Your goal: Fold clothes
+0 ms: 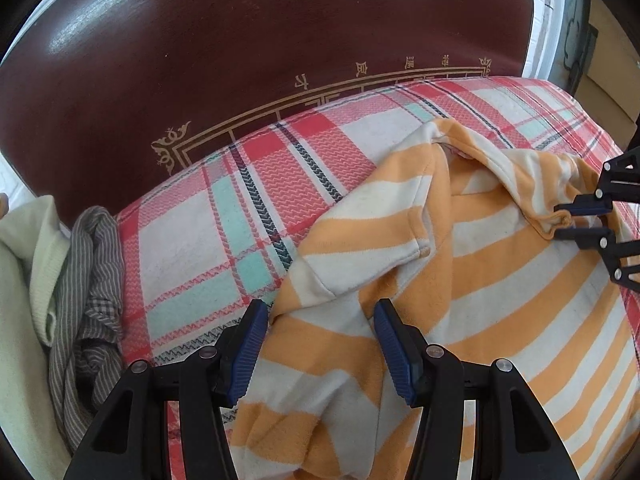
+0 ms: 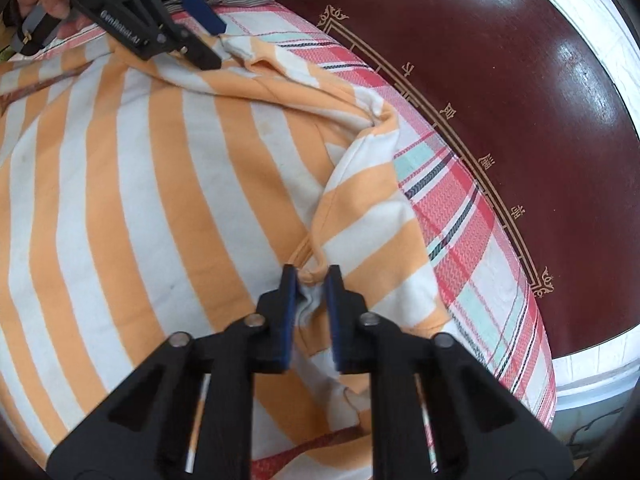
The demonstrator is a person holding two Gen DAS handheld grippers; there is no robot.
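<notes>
1. Gripping comes first: the striped orange-and-white garment [image 2: 132, 184] lies spread, still rumpled, on a plaid cloth [image 1: 188, 224] that covers the dark red surface [image 1: 280, 28]. No fold looks made yet, so I judge this the pick-up stage.
2. Right tongs [image 2: 313, 280] are nearly closed, pads pinching a small bunch of the garment's orange hem at its right edge, near the camera. The same pinch shows at the right margin of the left wrist view.
3. Left tongs [image 1: 320, 344] stand about half open, straddling a raised ridge of the garment at its left end. The pads do not seem to press the cloth, so nothing is held there yet.
4. Beyond the plaid cloth's left edge sits a heap of other clothes: a grey pinstriped piece [image 1: 92, 280] and a pale green one [image 1: 24, 280], apart from the striped garment.
5. Next, as I judge it, the left tongs need to close on that ridge. Then both ends can be lifted together and pulled taut to flatten the garment.
6. Risk: the right pinch takes very little fabric and may slip under tension.
</notes>
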